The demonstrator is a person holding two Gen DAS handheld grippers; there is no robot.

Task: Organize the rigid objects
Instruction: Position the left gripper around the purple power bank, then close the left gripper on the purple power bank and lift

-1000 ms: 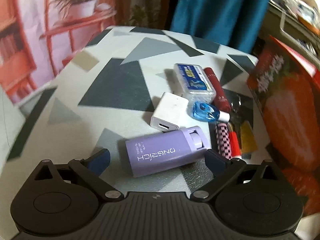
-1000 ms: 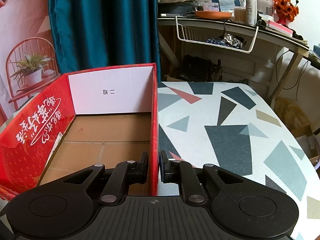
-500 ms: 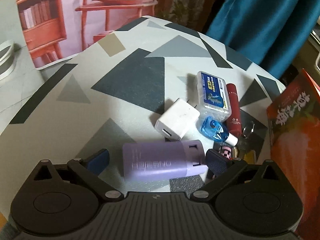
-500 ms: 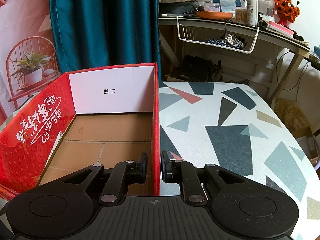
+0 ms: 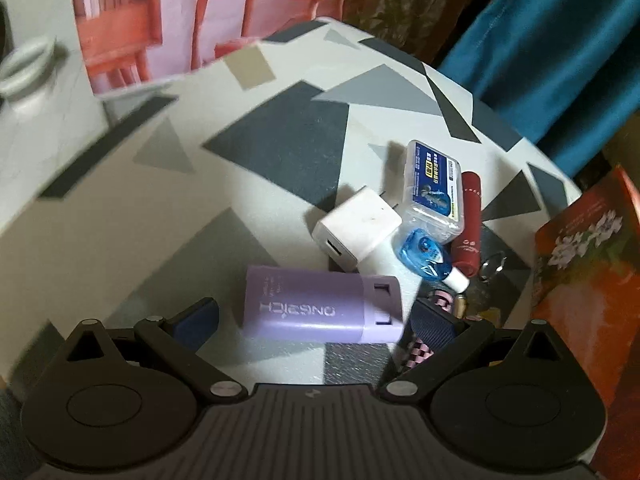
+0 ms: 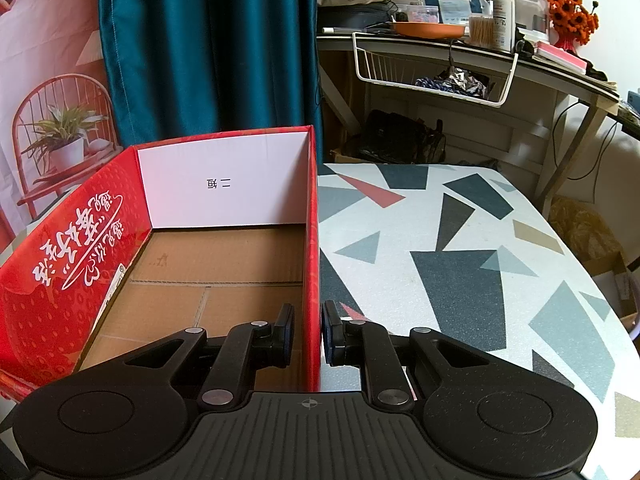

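Since a second ago the left view has tilted and closed in: the purple case now fills more of the span between the spread pads of the left gripper, turned nearly level where it lay slanted, and the right pad touches or nearly touches its cap end; whether the case is off the table cannot be told. The case is lilac, rounded, with mirrored white lettering and a hinged cap at its right end. Beyond it lie a white charger, a blue-labelled clear box, a blue bottle and a red tube, all close together. Keys and a checked item behind the right pad are blurred and partly hidden. The right gripper is unchanged, jaws narrow either side of the red box wall, contact unclear.
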